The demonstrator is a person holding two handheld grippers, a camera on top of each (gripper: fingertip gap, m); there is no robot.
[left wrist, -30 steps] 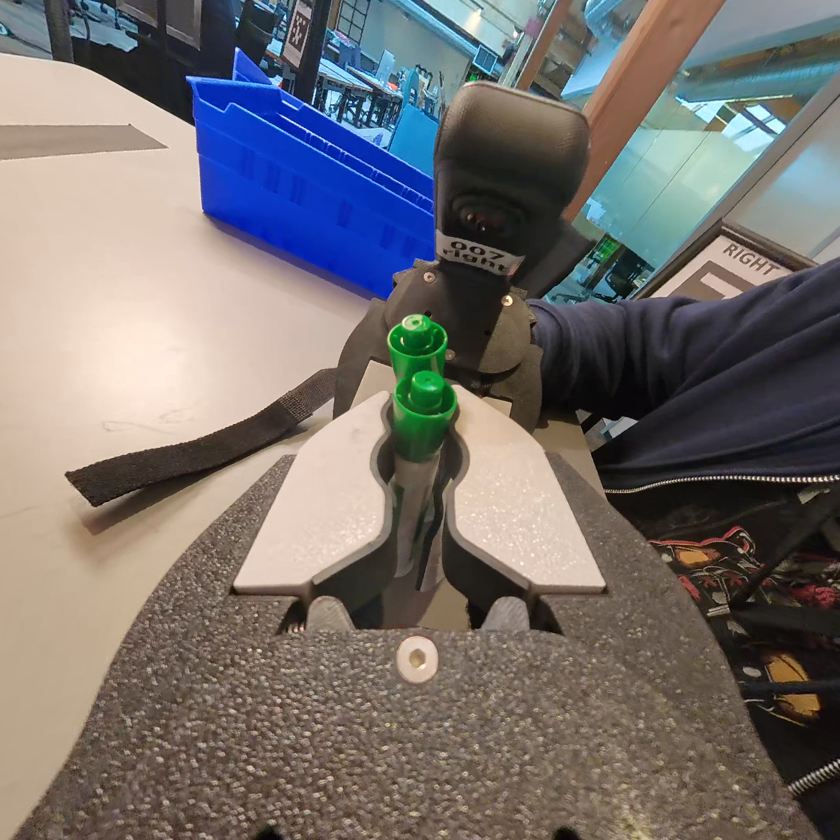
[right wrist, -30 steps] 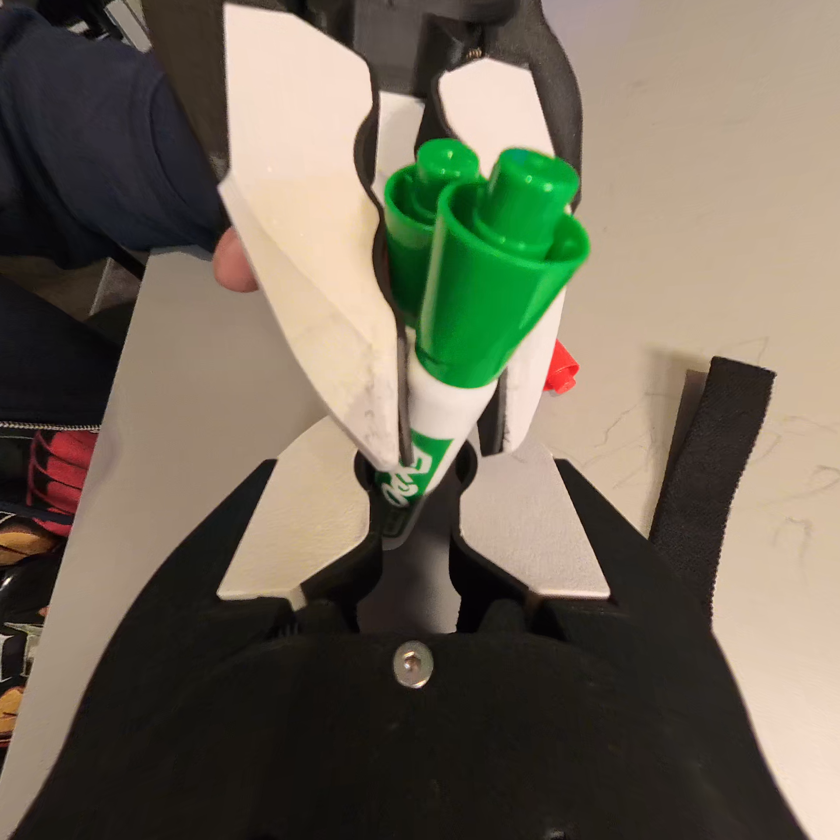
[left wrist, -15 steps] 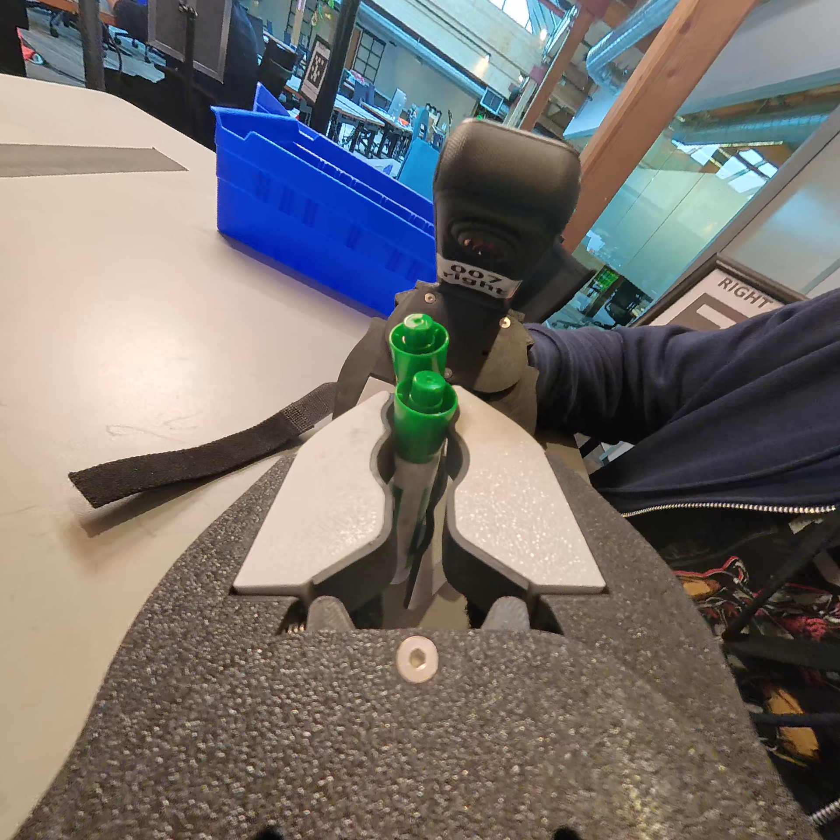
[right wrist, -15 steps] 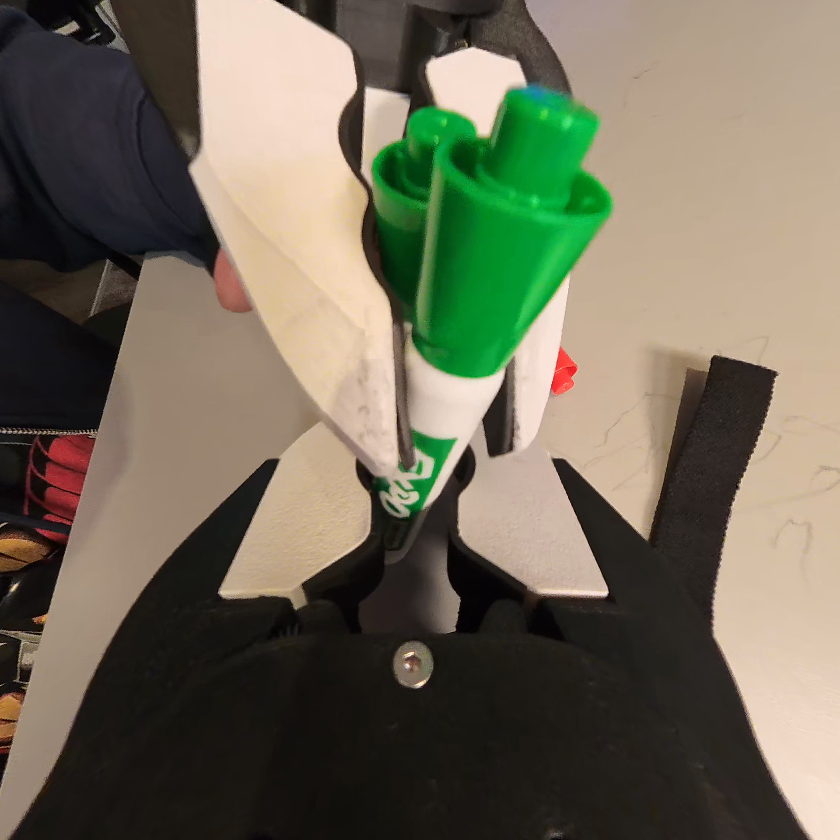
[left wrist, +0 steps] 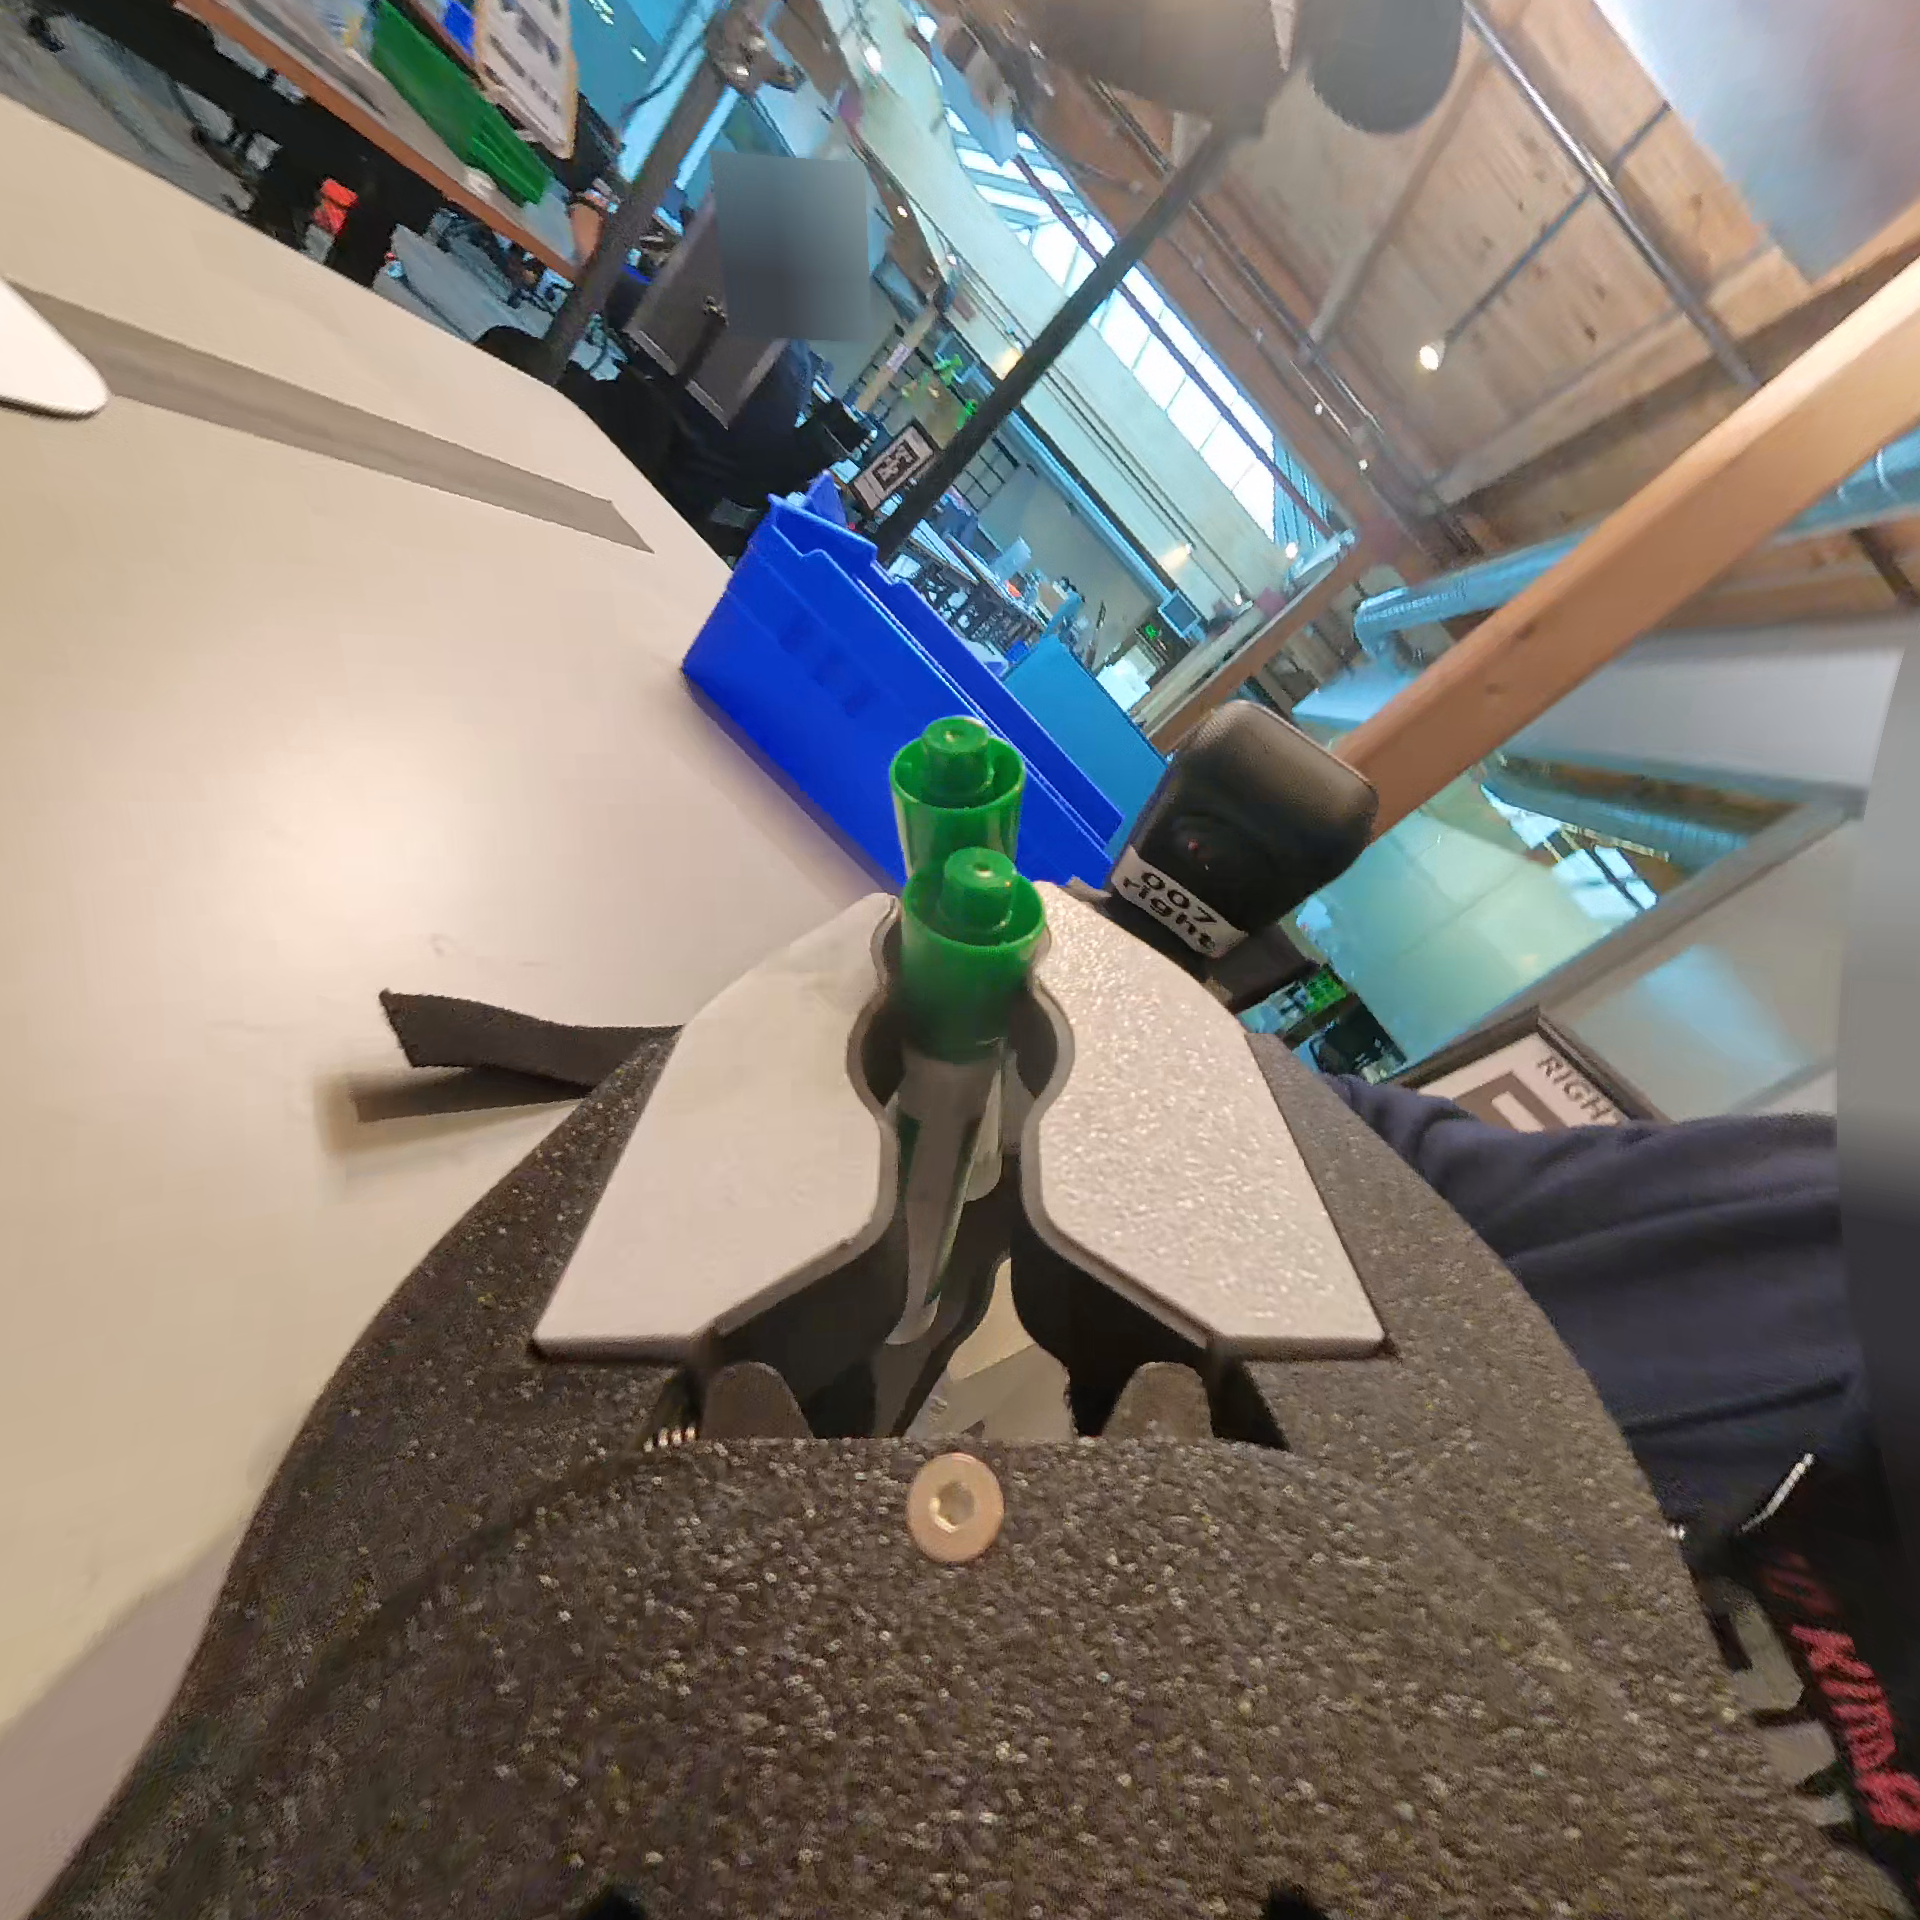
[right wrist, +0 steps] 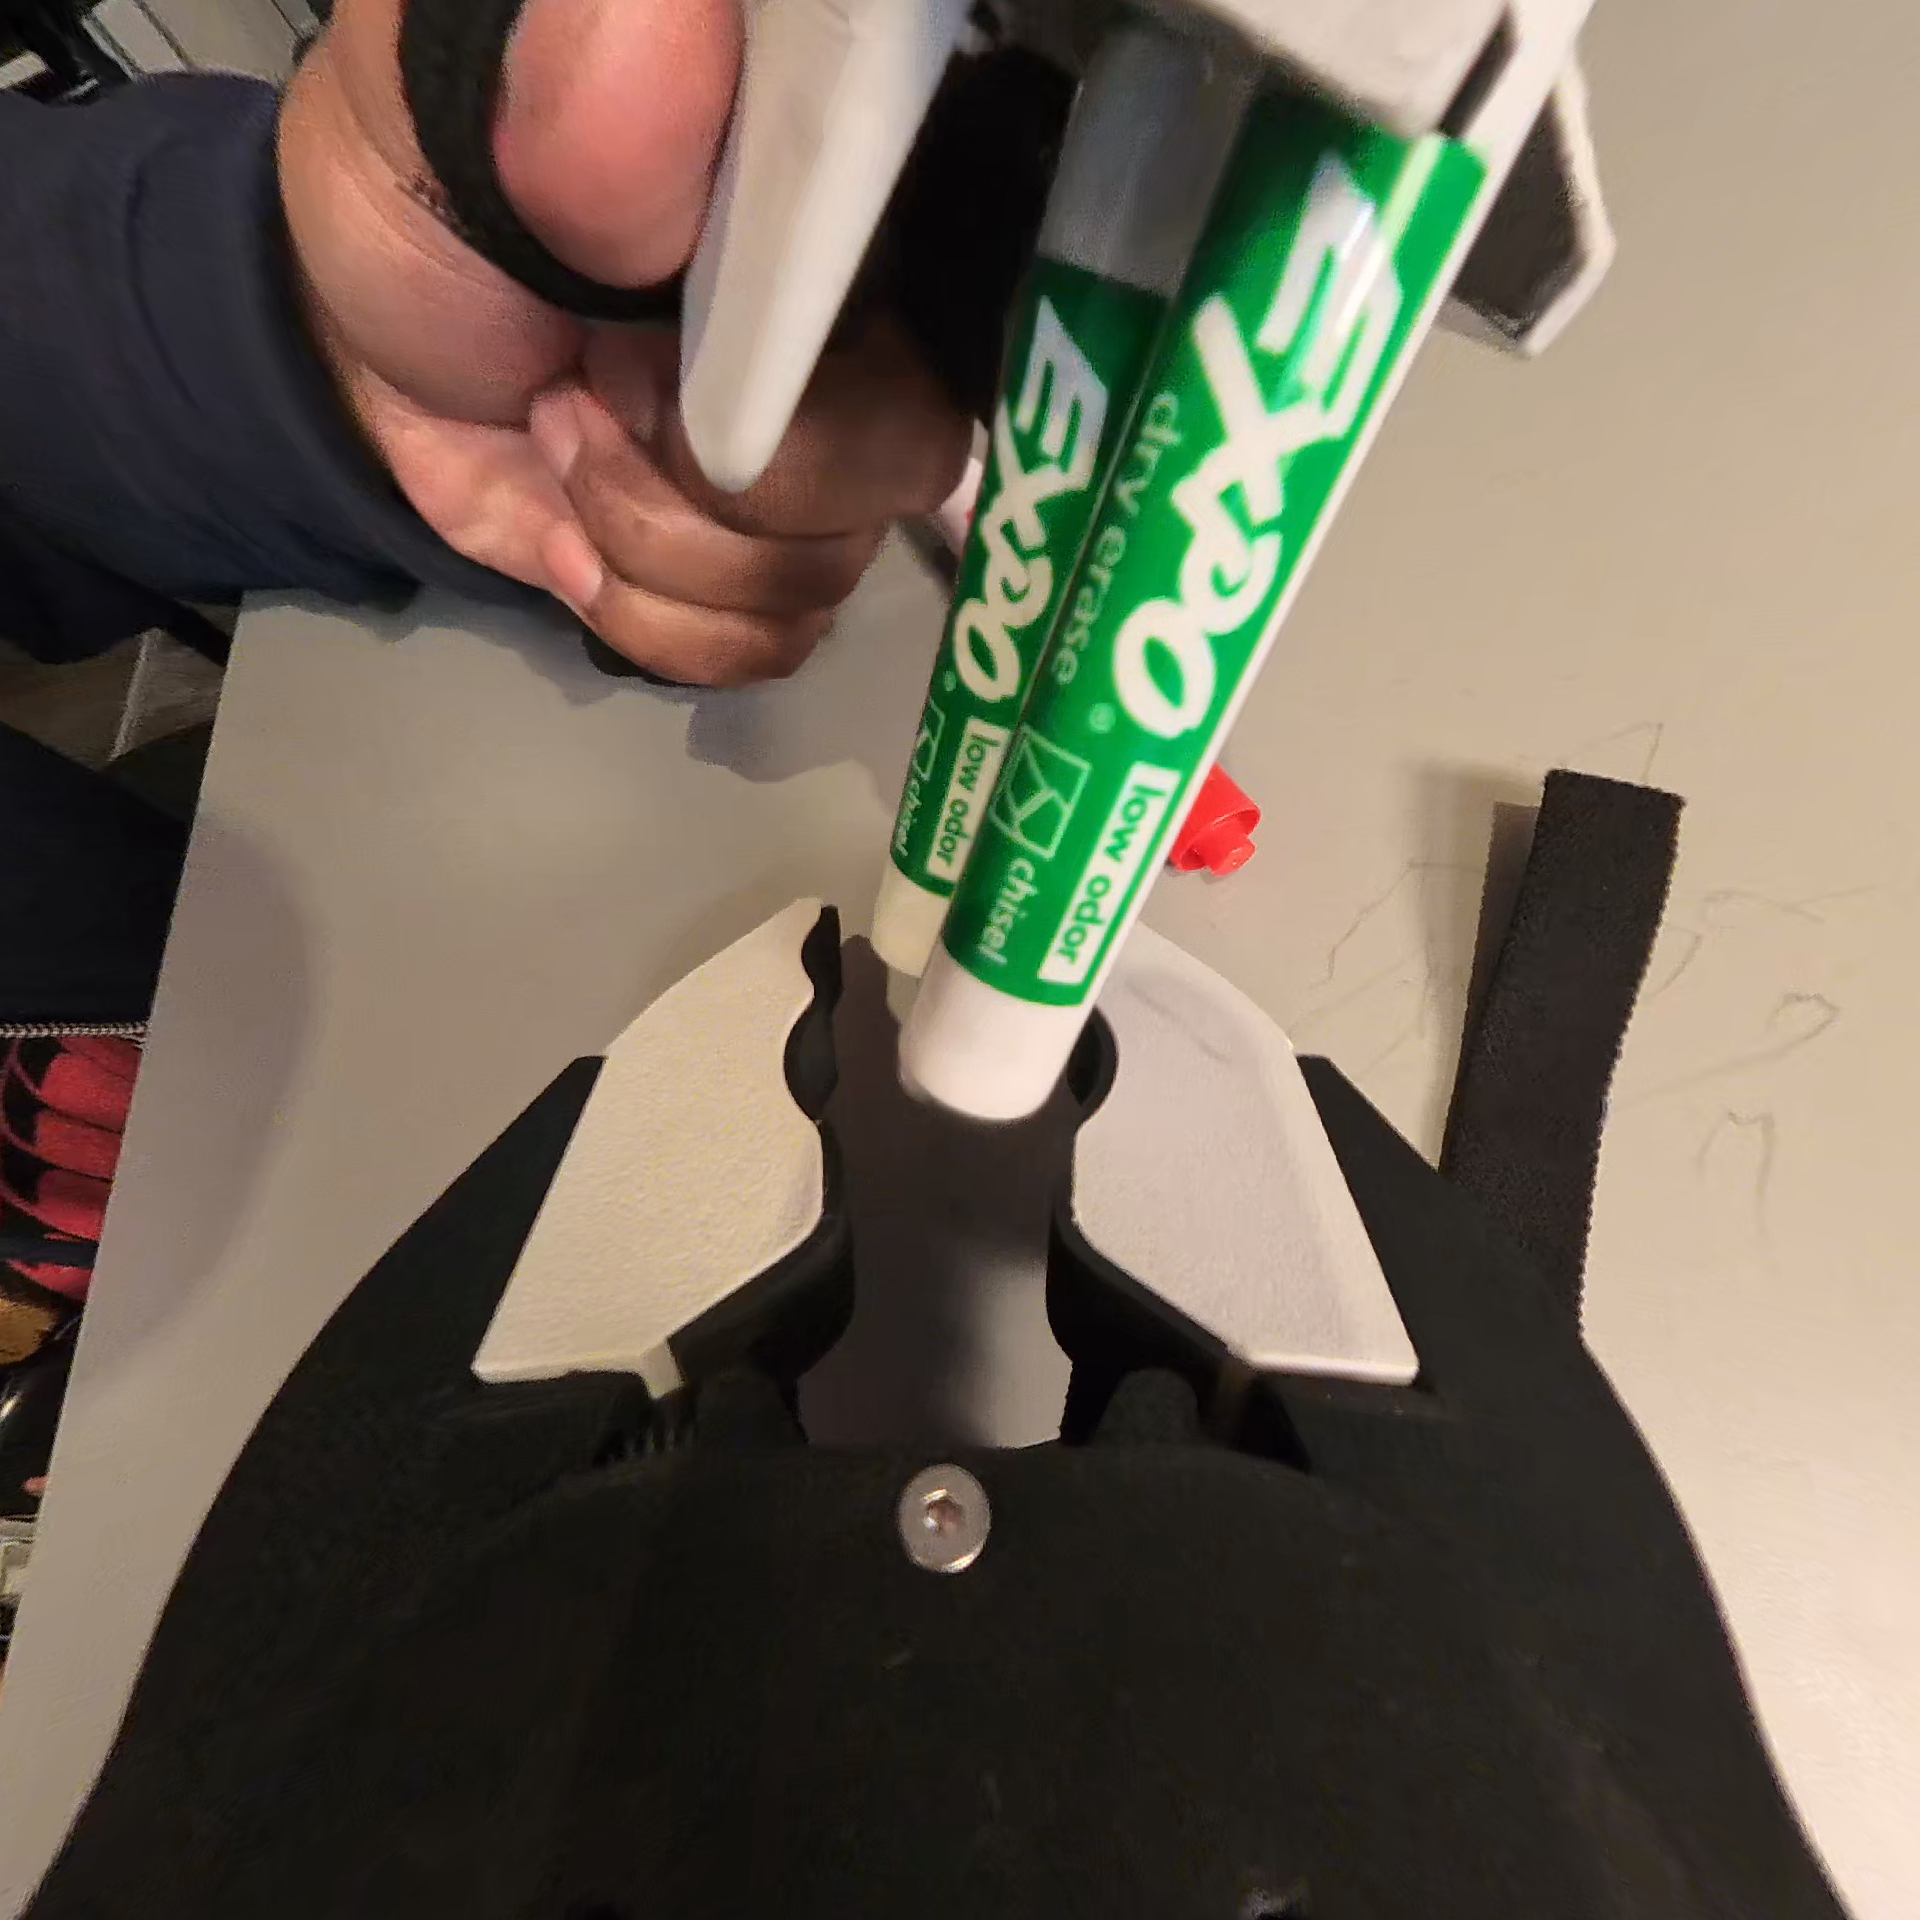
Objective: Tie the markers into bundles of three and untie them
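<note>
Two green markers (left wrist: 961, 935) sit clamped in the left gripper (left wrist: 961, 1049) above the desk (left wrist: 312, 779); the right gripper (right wrist: 951, 1049) stands apart beneath them. One red marker (right wrist: 1216, 831), one black strap (right wrist: 1538, 1018) and one blue bin (left wrist: 873, 727) lie nearby.

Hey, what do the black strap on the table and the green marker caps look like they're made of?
Black strap: soft fabric, probably hook-and-loop; the surface is fuzzy and matte, and its end curls up limply off the table.
Green marker caps: hard moulded plastic, smooth and slightly glossy, with crisp stepped rims and light highlights. The left claw is clamped on these markers.
</note>
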